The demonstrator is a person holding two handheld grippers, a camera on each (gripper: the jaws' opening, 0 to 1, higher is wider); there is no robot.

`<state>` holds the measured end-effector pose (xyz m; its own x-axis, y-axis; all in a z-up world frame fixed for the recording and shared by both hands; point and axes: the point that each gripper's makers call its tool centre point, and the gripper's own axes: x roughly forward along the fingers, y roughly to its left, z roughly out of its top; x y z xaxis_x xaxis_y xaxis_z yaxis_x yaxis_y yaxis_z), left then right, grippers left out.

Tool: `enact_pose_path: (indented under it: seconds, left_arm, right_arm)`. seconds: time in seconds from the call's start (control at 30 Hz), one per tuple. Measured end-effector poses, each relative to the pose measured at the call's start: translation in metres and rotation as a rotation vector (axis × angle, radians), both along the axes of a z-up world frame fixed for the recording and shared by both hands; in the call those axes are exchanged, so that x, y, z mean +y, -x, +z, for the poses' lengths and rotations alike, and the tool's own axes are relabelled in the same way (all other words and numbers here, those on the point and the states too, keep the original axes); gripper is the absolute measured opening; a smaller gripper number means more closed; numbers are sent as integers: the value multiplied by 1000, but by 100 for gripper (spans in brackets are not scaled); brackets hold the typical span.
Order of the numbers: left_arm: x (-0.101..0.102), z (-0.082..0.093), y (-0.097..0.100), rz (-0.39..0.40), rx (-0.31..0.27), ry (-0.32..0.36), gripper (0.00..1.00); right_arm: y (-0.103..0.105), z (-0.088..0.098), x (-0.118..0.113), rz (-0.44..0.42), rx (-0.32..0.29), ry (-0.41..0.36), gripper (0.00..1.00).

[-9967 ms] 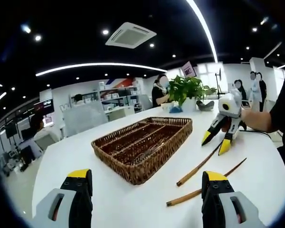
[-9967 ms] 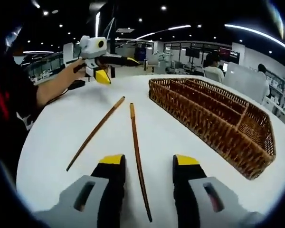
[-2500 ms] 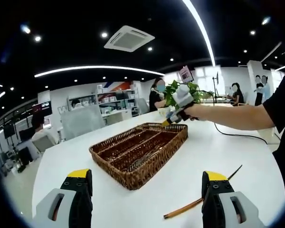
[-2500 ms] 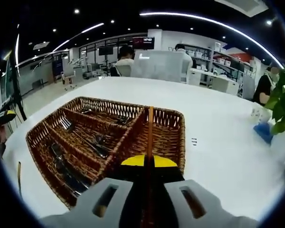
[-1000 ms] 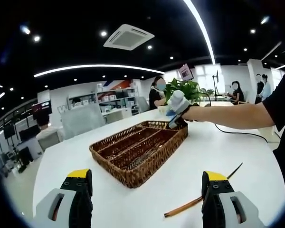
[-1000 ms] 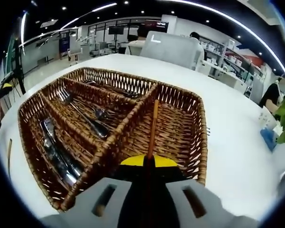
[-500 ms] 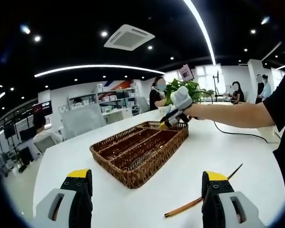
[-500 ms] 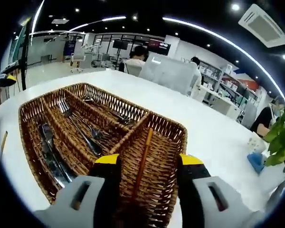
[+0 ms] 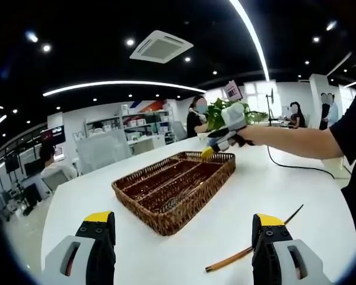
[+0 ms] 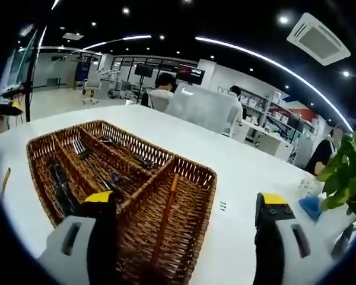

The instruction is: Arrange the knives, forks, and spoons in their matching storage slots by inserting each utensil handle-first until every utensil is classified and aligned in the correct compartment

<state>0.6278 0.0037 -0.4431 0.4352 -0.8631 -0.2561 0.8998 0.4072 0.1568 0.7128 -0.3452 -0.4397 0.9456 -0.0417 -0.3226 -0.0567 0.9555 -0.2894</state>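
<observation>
Both grippers are wide open, holding nothing: right gripper [image 10: 187,205] hovers over the wicker tray [image 10: 193,175] where one chopstick [image 10: 165,217] lies (end compartment), other chopstick [image 9: 243,254] on the table [image 9: 225,219] by the left gripper [image 9: 184,228].

The brown woven basket [image 10: 136,196] holds a reddish-brown chopstick [image 10: 165,215] and silver cutlery [image 10: 86,160] on a white table [image 9: 225,208], beside yellow-tipped grey-and-black jaws.
</observation>
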Motion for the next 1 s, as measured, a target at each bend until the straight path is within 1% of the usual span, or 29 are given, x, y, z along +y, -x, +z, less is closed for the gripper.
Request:
enact_pose_path:
  seconds: [0.1,0.13,0.17,0.3,0.4,0.47,0.5,0.57,0.83,0.93,1.0]
  left_arm:
    - [0,0,0,-2,-1,0,100]
    - [0,0,0,-2,-1,0,100]
    - [0,0,0,-2,-1,1,100]
    - [0,-1,0,-2,-3,-1,100]
    - [1,-1,-1,5,1,-2,100]
    - [2,-2,-1,6,3,-5,100]
    - [2,-2,-1,6,4,-3,100]
    - [2,-2,-2,8,3,-3,100]
    - [4,-3,-2,4,4,-9,100]
    - [6,-3,-4,10,5,-5,100]
    - [6,-3,-4,10,6,-3,100]
  right_arm:
    - [7,10,2,20,-39,-12,99]
    - [9,11,2,20,-42,-14,99]
    - [14,17,2,28,-56,-17,99]
    - [27,32,9,76,-102,-41,99]
    - [39,39,16,118,-123,-65,99]
    - [48,35,19,141,-95,-42,99]
    - [52,36,20,147,-103,-25,99]
    - [61,37,23,157,-113,-23,99]
    - [92,44,27,201,-170,-83,99]
    - [103,43,29,207,-177,-104,99]
    - [112,44,35,219,-184,-133,99]
